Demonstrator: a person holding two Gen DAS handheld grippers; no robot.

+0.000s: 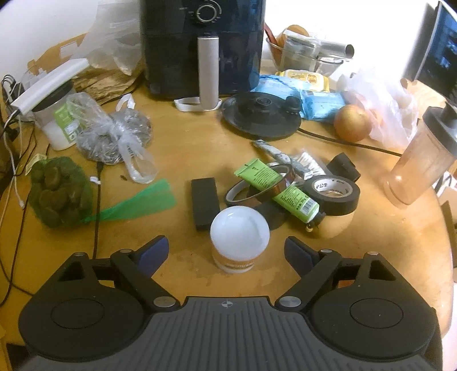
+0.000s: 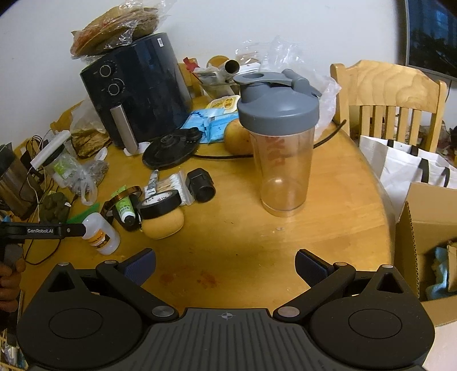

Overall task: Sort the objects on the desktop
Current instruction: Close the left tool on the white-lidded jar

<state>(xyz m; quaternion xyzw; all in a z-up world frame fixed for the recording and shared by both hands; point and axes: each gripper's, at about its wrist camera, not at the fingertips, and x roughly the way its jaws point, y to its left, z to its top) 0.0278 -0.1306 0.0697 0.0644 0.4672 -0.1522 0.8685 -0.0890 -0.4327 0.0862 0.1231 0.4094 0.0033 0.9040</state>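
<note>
Our left gripper stands wide, the small white bottle between its fingers, untouched, on the table. Our right gripper gapes over bare wood, shaker cup ahead.

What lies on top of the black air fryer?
A clear plastic bag of flat round breads lies on the air fryer. The bag covers most of the fryer's top, so nothing beneath shows.
</note>
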